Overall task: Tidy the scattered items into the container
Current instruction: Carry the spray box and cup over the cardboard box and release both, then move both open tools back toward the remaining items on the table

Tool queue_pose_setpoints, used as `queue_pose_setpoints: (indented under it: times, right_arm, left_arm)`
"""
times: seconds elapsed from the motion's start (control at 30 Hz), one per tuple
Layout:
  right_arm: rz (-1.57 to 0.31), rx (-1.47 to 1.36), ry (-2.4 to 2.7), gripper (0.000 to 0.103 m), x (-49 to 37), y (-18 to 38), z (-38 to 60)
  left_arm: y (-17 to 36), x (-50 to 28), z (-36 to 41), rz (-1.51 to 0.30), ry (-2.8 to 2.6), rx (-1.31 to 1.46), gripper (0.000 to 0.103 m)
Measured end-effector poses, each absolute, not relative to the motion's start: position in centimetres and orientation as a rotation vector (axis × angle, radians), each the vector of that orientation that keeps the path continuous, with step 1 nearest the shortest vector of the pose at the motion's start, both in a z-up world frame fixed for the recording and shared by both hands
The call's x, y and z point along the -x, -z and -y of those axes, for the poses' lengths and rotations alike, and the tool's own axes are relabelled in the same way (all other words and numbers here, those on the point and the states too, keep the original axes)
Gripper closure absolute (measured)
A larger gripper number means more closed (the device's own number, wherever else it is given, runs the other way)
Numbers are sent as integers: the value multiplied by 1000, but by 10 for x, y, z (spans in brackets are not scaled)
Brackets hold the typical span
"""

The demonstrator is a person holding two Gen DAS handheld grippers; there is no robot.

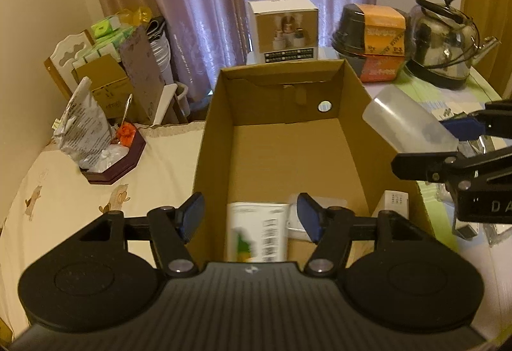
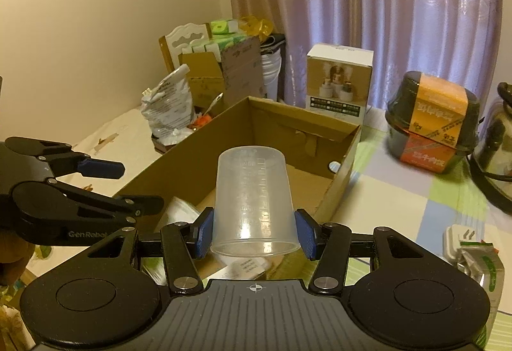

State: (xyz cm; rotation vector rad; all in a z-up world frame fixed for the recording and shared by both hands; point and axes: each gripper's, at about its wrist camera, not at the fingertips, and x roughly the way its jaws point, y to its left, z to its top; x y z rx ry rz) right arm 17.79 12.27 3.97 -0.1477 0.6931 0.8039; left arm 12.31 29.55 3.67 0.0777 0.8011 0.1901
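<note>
right tool (image 2: 254,234): blue pads clamped on a translucent plastic measuring cup (image 2: 254,207), gripped near its rim, closed base pointing far; cup also seen at the right in the left wrist view (image 1: 406,123).
cup position: in the air over the near right edge of the open brown cardboard box (image 1: 281,139), not yet inside.
left tool (image 1: 249,218): jaws wide, holding nothing, over the near end of the box.
box contents: white packet with barcode and green print (image 1: 257,232), blurred; a pale item beside it, can't tell what.
cup handling: light, thin-walled, probably smooth and flexes if squeezed; hold across the rim band, moderate pressure.
outside box: small white packet (image 1: 395,203) on the desk, right of box, still to tidy.
</note>
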Motion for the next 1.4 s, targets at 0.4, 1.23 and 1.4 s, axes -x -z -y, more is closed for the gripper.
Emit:
queue_pose_setpoints:
  times: [0.4, 1.23, 1.4]
  right_arm:
    - [-709, 160, -834, 47, -177, -33, -144]
    - [-670, 113, -707, 11, -170, -36, -65]
    - [-693, 95, -628, 11, -150, -34, -13]
  left_arm:
    - [-42, -105, -311, -774, -241, -33, 42]
    - [-48, -86, -288, -751, -231, -10, 41]
    - [-60, -82, -262, -725, -189, -23, 40]
